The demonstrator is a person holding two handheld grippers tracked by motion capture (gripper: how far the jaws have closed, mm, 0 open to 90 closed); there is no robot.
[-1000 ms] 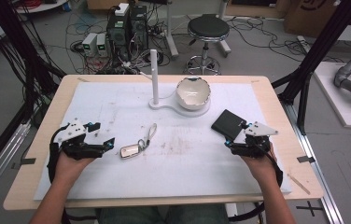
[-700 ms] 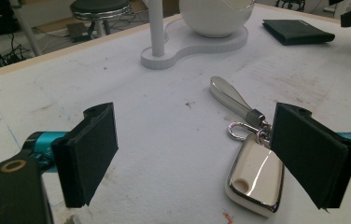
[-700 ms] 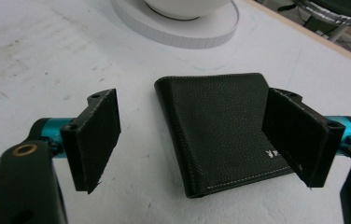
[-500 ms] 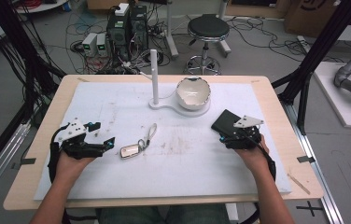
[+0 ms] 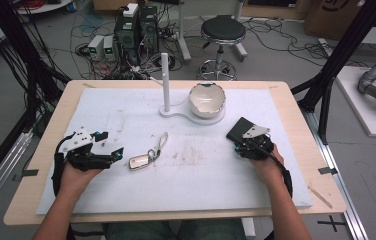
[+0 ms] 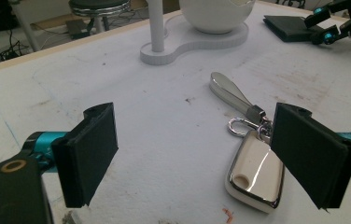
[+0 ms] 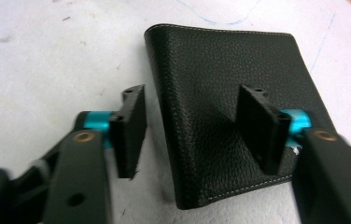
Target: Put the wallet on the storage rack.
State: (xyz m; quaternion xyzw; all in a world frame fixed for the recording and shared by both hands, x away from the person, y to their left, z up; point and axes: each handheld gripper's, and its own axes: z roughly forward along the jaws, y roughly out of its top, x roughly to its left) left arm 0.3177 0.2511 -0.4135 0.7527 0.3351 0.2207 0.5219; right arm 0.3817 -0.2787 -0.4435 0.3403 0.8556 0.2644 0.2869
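Evidently nothing is lifted yet: the right gripper (image 7: 187, 133), jaws apart, straddles one edge of the black wallet (image 7: 239, 93) lying on the tabletop (image 5: 201, 190), while the left gripper (image 6: 206, 154), jaws apart, waits beside the key fob (image 6: 255, 172).

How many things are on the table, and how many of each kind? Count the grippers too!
Grippers: 2, the left gripper and the right gripper
Wallets: 1, the black wallet
Key fobs: 1, the silver key fob with its strap
Stands: 1, the white stand with a post and a bowl
Total: 5
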